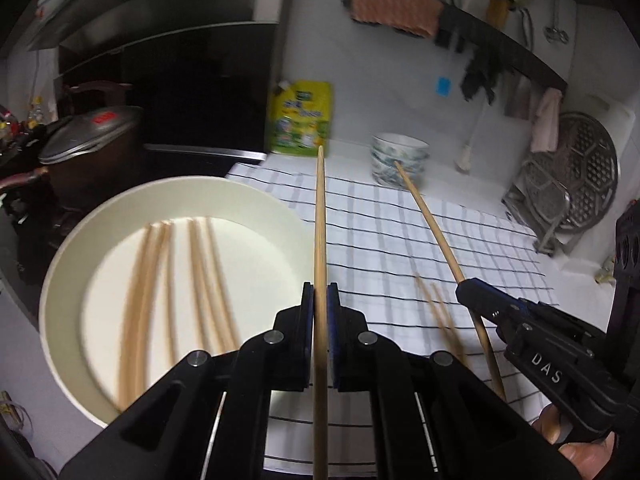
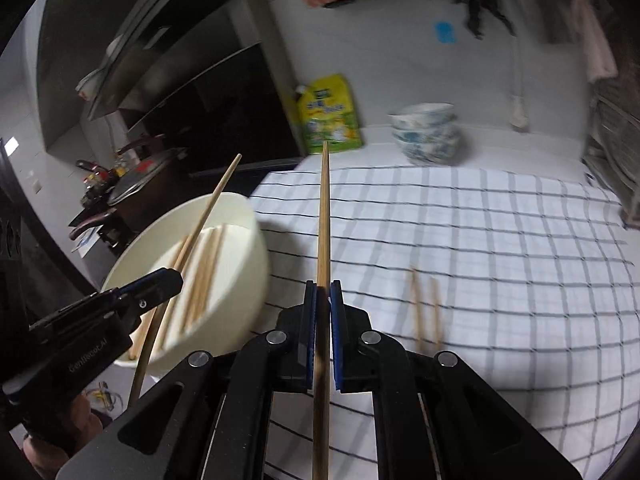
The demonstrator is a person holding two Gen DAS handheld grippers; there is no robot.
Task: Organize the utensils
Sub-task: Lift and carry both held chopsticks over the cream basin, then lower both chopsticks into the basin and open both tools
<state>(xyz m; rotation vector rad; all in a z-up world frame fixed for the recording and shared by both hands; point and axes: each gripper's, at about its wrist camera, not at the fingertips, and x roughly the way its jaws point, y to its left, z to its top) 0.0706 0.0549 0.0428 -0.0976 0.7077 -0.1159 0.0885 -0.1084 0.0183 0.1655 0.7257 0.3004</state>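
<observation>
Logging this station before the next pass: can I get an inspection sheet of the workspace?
Surface: checked cloth over white counter.
Job's things: cream basin holding several chopsticks; two loose chopsticks on cloth.
Clutter: stacked patterned bowls, yellow pouch.
Grippers: left gripper shut on a chopstick; right gripper shut on another chopstick.
Cables: nothing seen.
Surroundings: lidded pot, metal steamer rack.

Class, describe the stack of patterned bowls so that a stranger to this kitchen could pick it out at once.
Start at the checked cloth on the counter and look past its far edge, toward the white wall. There, right of the yellow pouch, stands the bowl stack. It alone is white with blue pattern; the big cream bowl is plain and holds chopsticks.
</observation>
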